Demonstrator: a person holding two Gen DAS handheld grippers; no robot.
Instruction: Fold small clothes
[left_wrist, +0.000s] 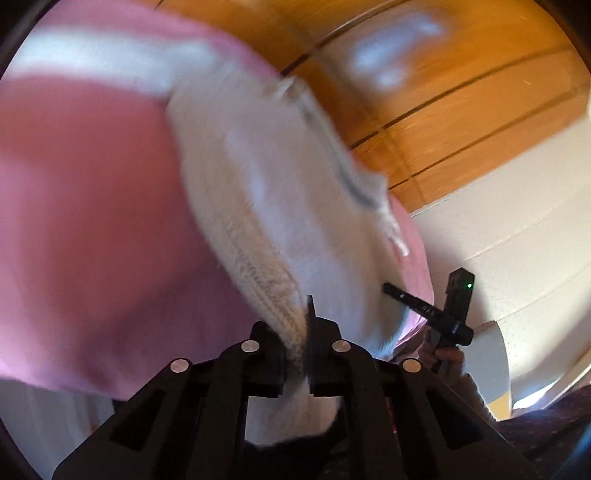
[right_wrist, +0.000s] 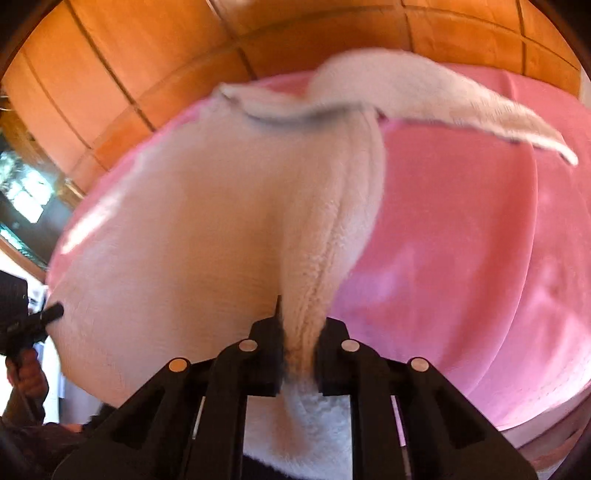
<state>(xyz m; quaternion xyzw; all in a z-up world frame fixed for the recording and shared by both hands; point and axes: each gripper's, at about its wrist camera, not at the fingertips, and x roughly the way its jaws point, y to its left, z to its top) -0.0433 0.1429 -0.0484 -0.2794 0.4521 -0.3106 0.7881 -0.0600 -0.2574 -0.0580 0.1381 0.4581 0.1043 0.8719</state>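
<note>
White knit garment (right_wrist: 207, 229) soft, light, floppy over pink blanket (right_wrist: 461, 240). Left claw (left_wrist: 297, 332) pinches ribbed hem; right claw (right_wrist: 299, 332) pinches bunched edge. Grip hems, not loose sleeve.

A pink cloth (right_wrist: 461, 240) covered the supporting surface ahead of the right fingers, a cream knit garment (right_wrist: 207, 229) spread on it just beyond their tips, with wooden paneling (right_wrist: 147, 66) further ahead.
</note>
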